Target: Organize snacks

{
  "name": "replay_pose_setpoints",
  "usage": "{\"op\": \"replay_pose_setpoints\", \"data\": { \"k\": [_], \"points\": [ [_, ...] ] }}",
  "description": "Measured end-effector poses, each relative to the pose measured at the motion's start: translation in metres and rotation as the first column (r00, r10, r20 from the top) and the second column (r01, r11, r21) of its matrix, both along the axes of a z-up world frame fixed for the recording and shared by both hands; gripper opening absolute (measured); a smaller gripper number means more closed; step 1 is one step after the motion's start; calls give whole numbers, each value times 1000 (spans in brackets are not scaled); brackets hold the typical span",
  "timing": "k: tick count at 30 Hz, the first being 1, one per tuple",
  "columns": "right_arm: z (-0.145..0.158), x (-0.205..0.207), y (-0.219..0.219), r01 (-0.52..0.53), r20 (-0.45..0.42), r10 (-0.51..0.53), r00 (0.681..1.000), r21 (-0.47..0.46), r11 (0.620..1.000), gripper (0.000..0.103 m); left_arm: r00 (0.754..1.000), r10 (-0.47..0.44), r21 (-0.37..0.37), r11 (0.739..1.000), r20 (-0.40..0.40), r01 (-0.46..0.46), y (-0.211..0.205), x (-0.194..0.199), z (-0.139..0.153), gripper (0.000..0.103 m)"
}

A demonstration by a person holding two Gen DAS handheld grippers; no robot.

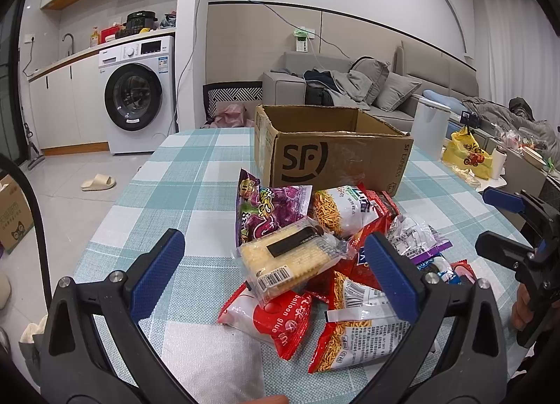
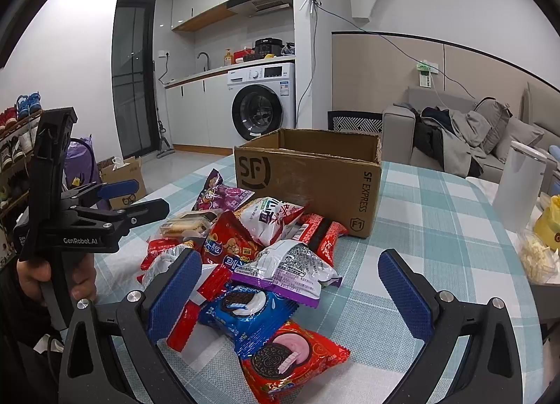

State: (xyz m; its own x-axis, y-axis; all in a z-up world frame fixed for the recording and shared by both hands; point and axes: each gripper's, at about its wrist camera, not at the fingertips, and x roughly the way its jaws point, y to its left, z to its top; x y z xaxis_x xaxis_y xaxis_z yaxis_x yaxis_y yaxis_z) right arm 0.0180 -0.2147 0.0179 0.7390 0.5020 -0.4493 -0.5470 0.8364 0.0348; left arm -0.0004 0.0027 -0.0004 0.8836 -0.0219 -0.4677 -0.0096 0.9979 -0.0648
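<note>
Cardboard box (image 1: 332, 155), top open, stands on the checked cloth (image 1: 182, 173) at the table's far side. The snack pile (image 2: 266, 257) lies just in front of it, nearest packs touching its front wall. I've got both claws hovering over the pile, jaws wide apart, nothing gripped. Left gripper (image 1: 280, 274) is above a clear cracker pack (image 1: 290, 260) that sits on top of red bags and a purple bag (image 1: 269, 211). Right gripper (image 2: 290, 295) is over a blue cookie pack (image 2: 245, 313) and a red cookie pack (image 2: 290, 362), w/ a silver-purple bag (image 2: 294, 271) behind them. White canister (image 2: 518, 187) and yellow bag (image 1: 469, 155) stand at the right edge, well apart from the pile.
</note>
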Motion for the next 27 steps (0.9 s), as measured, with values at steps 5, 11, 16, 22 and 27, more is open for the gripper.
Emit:
{"op": "replay_pose_setpoints", "data": {
  "k": [5,11,16,22,27],
  "points": [
    [0,-1,0,3,1,-3,1000,-3,1000,103,1000,5,0,1000,-2,-5,1,0,0,102],
    [0,-1,-1,4,1,-4,1000,-4,1000,103,1000,5,2,1000,-2,-5,0,0,0,102],
    [0,0,-1,7,-1,-7,1000,-5,1000,103,1000,5,3,1000,-2,-5,0,0,0,102],
    [0,0,-1,7,1,-7,1000,-6,1000,103,1000,5,4,1000,-2,-5,0,0,0,102],
    [0,0,-1,5,2,-5,1000,-10,1000,103,1000,5,3,1000,-1,-5,0,0,0,102]
  ]
}}
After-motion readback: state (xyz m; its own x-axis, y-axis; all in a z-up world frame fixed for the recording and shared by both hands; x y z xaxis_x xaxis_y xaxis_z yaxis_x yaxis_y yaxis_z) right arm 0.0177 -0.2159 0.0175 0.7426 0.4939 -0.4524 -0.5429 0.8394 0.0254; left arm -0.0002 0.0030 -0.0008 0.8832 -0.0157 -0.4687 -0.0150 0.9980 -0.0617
